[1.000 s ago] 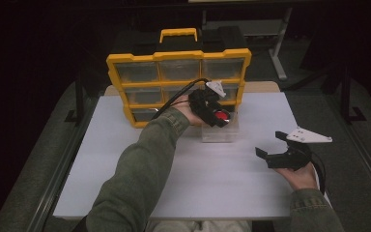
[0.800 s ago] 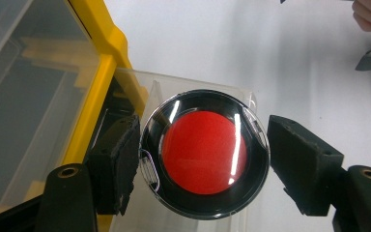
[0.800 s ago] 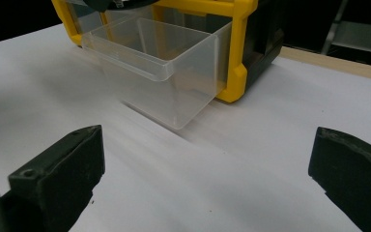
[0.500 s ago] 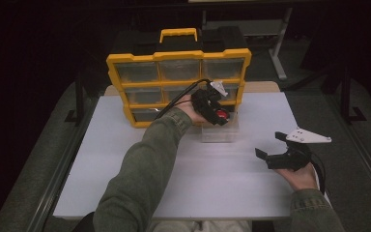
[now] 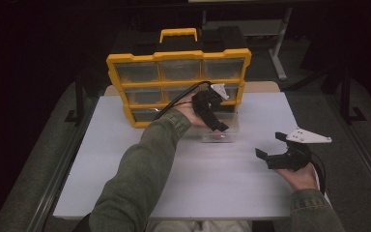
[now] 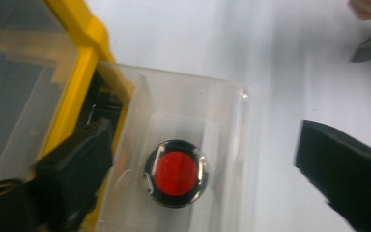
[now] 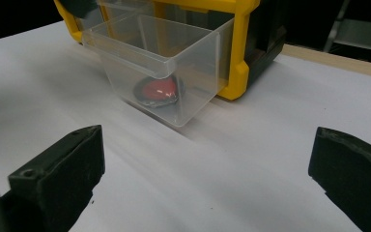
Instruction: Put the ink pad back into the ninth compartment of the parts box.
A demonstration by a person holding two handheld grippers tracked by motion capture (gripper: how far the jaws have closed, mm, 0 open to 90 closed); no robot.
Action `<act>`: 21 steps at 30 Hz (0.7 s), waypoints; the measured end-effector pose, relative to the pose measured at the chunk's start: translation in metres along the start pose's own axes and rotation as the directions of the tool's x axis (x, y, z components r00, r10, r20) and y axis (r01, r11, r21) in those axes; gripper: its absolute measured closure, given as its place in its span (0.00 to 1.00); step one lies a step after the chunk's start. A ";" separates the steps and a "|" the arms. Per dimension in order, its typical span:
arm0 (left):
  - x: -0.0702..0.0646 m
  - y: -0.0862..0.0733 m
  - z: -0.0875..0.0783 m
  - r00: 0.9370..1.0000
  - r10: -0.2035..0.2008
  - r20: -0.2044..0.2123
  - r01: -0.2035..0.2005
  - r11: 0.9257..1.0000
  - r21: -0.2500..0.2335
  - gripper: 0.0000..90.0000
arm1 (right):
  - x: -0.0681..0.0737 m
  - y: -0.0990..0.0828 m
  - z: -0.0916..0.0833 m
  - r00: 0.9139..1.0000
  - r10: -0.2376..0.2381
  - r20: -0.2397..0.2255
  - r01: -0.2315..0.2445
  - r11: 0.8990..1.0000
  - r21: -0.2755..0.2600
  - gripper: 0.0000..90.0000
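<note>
Over pulled-out drawer (image 6: 174, 116) | left hand-held gripper (image 6: 203, 169) just opened, empty | button (image 6: 175, 173) inside

One yellow organizer (image 5: 178, 84), one pulled-out clear drawer (image 7: 159, 63), one red disc (image 6: 176, 173), two claws.

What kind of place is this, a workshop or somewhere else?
Probably a workshop or lab bench: a yellow-framed parts organizer with clear plastic drawers stands on a plain white table, with dark metal stands on the grey floor behind.
</note>
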State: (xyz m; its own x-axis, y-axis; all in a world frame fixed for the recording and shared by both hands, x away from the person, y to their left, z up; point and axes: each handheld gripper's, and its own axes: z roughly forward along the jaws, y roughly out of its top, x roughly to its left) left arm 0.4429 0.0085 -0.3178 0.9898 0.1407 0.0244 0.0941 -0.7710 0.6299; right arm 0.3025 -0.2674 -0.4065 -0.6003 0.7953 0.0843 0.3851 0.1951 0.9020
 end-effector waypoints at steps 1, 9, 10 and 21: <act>0.000 0.000 0.000 1.000 0.000 0.000 0.000 1.000 0.000 0.03 | 0.000 0.000 0.000 1.000 0.001 0.000 -0.001 1.000 0.000 0.00; -0.007 -0.008 -0.024 0.999 -0.026 -0.021 0.024 0.996 -0.084 0.00 | 0.000 0.000 0.000 1.000 0.002 0.002 -0.002 1.000 0.002 0.00; -0.007 -0.009 -0.026 0.999 -0.028 -0.028 0.026 0.996 -0.091 0.00 | 0.000 0.000 0.000 1.000 0.003 0.002 -0.003 1.000 0.003 0.00; -0.016 -0.030 -0.042 0.999 -0.033 -0.039 0.027 0.991 -0.131 0.00 | 0.001 0.000 0.001 1.000 -0.003 0.005 0.003 1.000 0.010 0.00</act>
State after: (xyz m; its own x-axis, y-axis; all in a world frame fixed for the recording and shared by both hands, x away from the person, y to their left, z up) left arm 0.4197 0.0557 -0.3050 0.9812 0.1901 0.0345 0.1059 -0.6786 0.7269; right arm 0.3028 -0.2659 -0.4072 -0.5983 0.7973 0.0794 0.3902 0.2034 0.8980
